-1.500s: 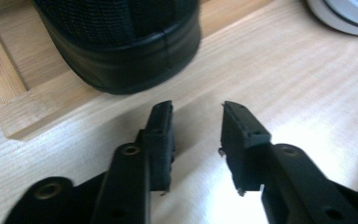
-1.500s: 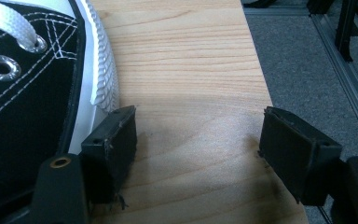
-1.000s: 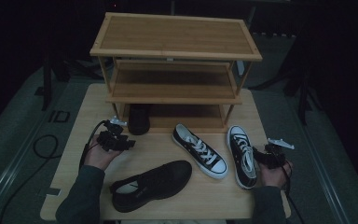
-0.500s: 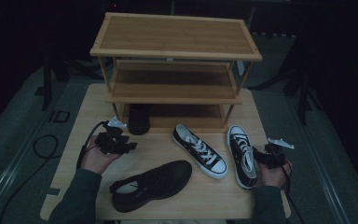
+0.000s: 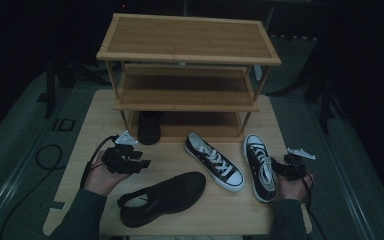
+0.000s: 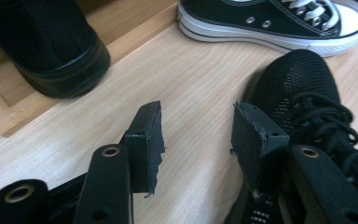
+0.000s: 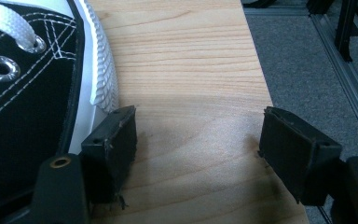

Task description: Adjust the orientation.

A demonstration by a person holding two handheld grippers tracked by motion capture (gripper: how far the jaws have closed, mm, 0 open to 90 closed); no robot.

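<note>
A black mesh shoe lies on its own at the table's front. My left gripper hovers just left of and above it, open, with bare wood between its pads. In the left gripper view that gripper points at the table, with the mesh shoe beside its right jaw. A second black shoe stands on the rack's bottom shelf. Two black-and-white canvas sneakers lie in front of the rack. My right gripper rests open beside the right sneaker, its left jaw against the white sole.
A three-tier bamboo shoe rack stands at the back of the wooden table; its top and middle shelves are bare. The table's right edge runs close to my right gripper, with grey floor beyond. A cable trails off the left side.
My left gripper has shifted slightly toward the front and right, staying open. The right hand and all the shoes have kept still.
</note>
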